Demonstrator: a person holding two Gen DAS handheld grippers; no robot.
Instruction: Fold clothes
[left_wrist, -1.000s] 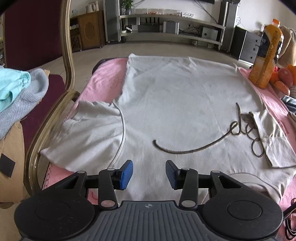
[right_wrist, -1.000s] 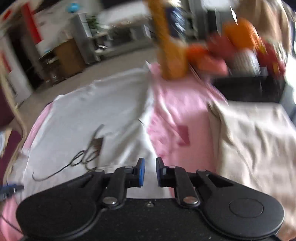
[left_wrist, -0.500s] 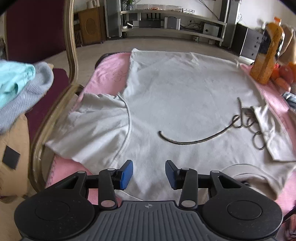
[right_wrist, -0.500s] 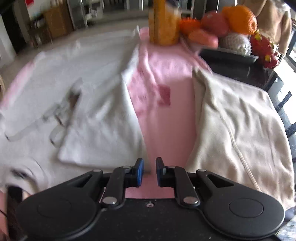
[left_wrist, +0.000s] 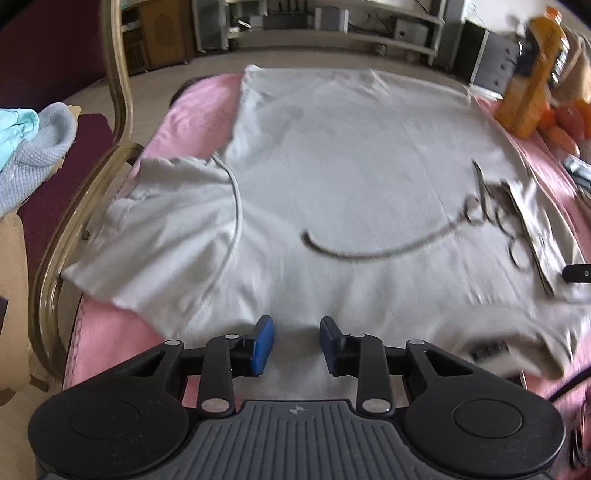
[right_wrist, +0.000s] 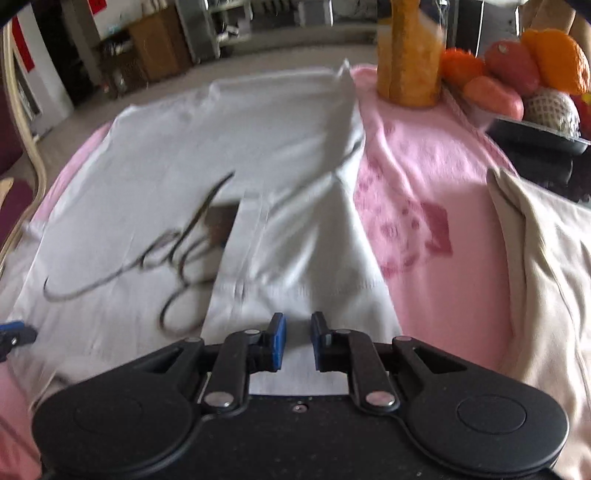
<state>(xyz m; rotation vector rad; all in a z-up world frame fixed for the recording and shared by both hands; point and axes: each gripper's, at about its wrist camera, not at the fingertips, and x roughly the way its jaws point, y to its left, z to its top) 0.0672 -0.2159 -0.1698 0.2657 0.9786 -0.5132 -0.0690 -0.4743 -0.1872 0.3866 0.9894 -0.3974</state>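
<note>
A light grey T-shirt (left_wrist: 340, 155) with a dark script print lies spread on the pink-covered table (left_wrist: 192, 114). Its left sleeve (left_wrist: 162, 221) lies flat; its right sleeve (right_wrist: 295, 240) is folded in over the body. My left gripper (left_wrist: 294, 345) is open and empty, just above the shirt's near edge by the collar. My right gripper (right_wrist: 297, 339) is open by a narrow gap and empty, over the near end of the folded right sleeve. The shirt also shows in the right wrist view (right_wrist: 229, 122).
A beige garment (right_wrist: 546, 266) lies on the table right of the shirt. An orange juice bottle (right_wrist: 410, 51) and a tray of fruit (right_wrist: 524, 77) stand at the far right. A chair back (left_wrist: 114, 122) with blue and grey clothes (left_wrist: 33, 147) stands on the left.
The right gripper has swung left, from over the pink cloth beside the beige garment to over the folded right sleeve. The left gripper has drifted a little and stays open.
</note>
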